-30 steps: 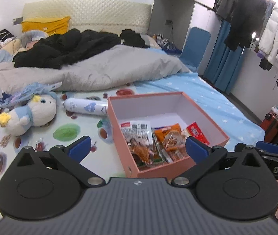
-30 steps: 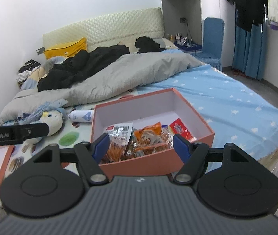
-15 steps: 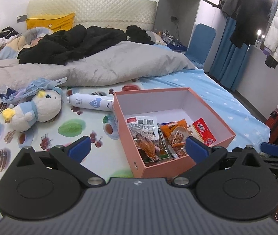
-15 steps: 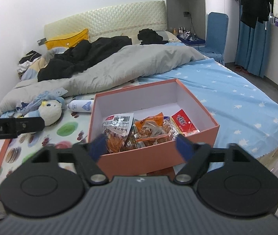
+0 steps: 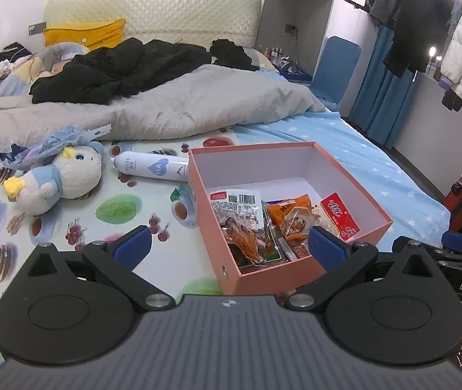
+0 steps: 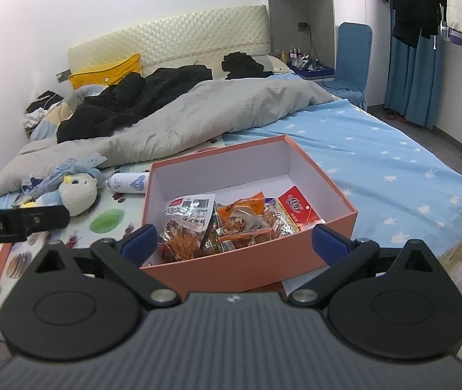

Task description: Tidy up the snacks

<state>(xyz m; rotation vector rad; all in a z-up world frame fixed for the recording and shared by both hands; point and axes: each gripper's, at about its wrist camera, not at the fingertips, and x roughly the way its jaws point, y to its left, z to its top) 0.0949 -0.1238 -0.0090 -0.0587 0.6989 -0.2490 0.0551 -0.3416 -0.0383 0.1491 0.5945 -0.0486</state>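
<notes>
You are working over a bed (image 5: 345,136) with a fruit-print sheet at its near left and a blue starred sheet toward its right edge. Your left claw (image 5: 227,247) is spread wide with nothing between its blue pads, and so is your right claw (image 6: 234,243). The pink box (image 6: 250,269) sits near the bed's front edge, and the snack packets (image 6: 231,221) lie heaped in its near half. Just beside its far left corner lies a white bottle (image 5: 153,170), with a plush toy (image 5: 61,178) further left. A grey duvet (image 5: 182,110) and black clothes (image 5: 117,71) cover the head of the bed below the quilted headboard (image 5: 153,16). Coats (image 5: 426,16) hang at the right.
</notes>
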